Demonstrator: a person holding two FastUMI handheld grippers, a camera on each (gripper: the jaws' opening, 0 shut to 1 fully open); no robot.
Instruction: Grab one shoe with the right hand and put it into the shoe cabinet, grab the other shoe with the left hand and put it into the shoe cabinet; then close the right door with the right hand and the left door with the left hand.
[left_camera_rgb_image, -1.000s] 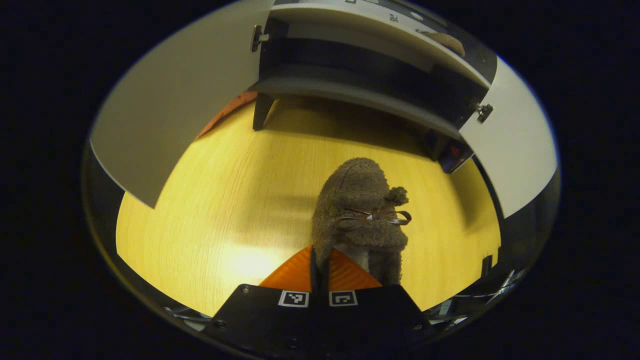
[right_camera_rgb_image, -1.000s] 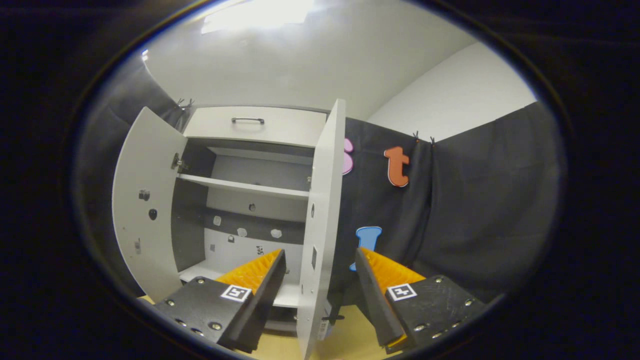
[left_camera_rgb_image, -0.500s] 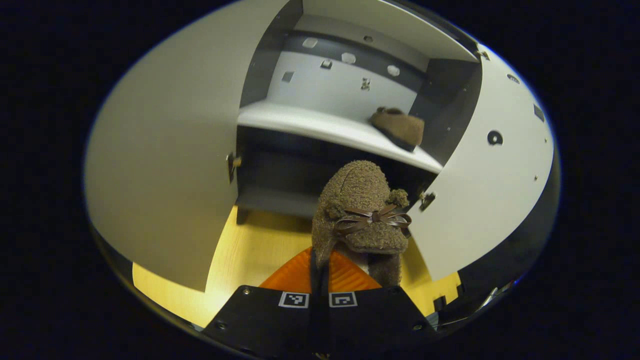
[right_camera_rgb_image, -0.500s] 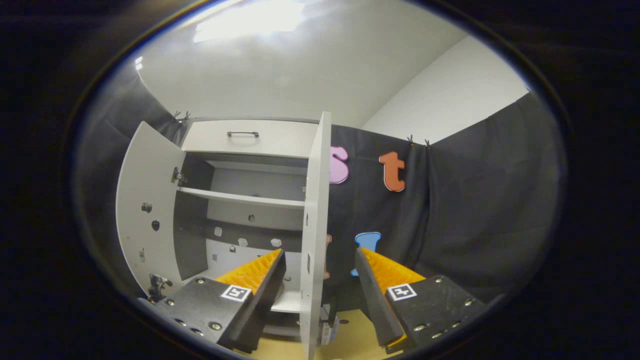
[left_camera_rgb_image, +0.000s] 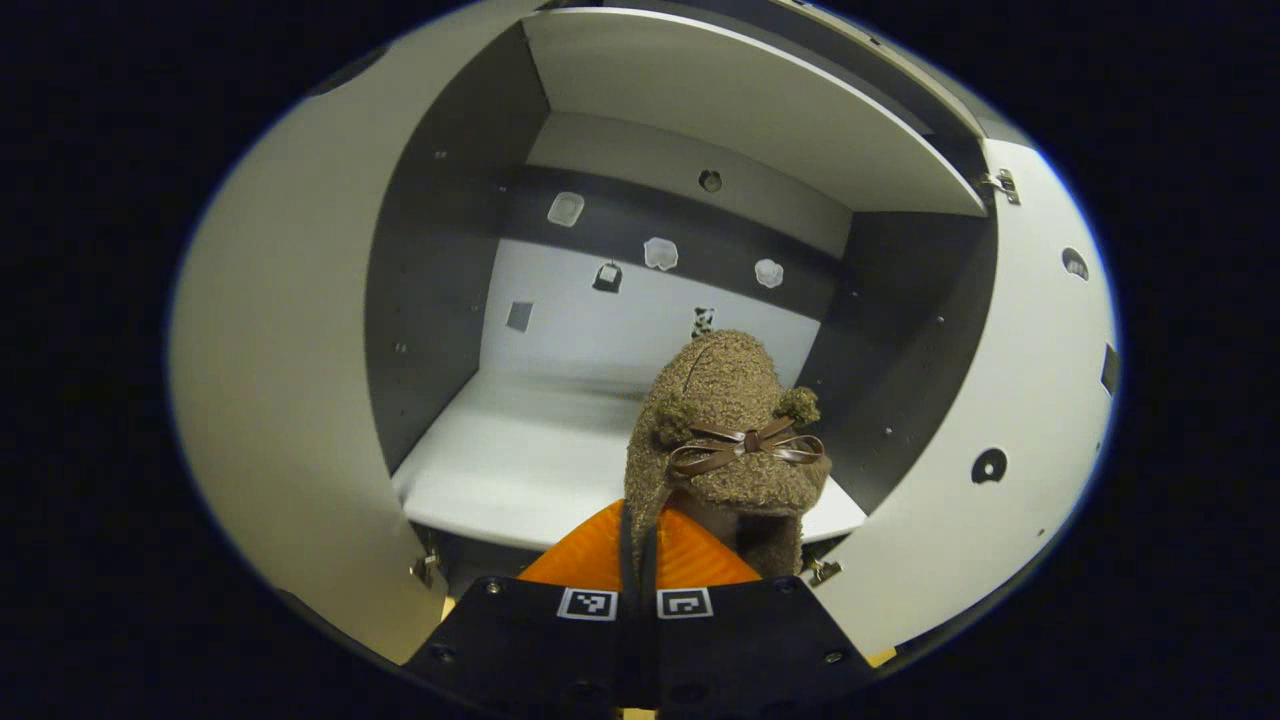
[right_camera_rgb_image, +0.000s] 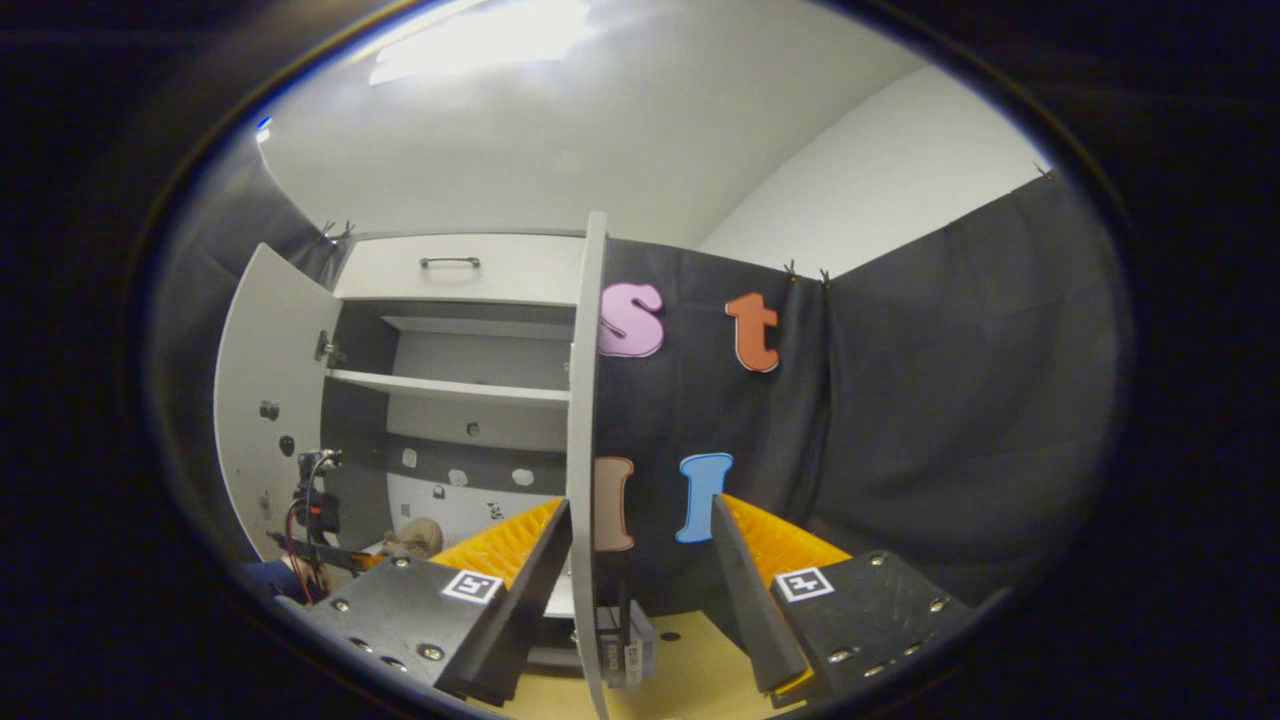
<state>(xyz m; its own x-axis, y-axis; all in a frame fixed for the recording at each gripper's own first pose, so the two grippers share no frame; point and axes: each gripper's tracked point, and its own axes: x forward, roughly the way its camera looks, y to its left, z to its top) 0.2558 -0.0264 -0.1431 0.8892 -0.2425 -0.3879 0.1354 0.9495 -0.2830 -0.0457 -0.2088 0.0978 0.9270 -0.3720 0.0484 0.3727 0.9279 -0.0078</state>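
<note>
Placement of the second shoe (left_camera_rgb_image: 722, 440) on the cabinet's lower shelf (left_camera_rgb_image: 520, 470). Left claw (left_camera_rgb_image: 640, 545) is clamped on the shoe's heel edge, holding it toe-forward just above the shelf's front edge, between left door (left_camera_rgb_image: 270, 380) and right door (left_camera_rgb_image: 1000, 430). Advice: carry the shoe deeper, lower until the sole rests flat, and only then release, keeping clear of both doors. The shoe is a brown, fuzzy slipper with a thin brown bow and two pompoms. Right claw (right_camera_rgb_image: 640, 560), jaws spread and empty, straddles the right door's edge (right_camera_rgb_image: 585, 450).
</note>
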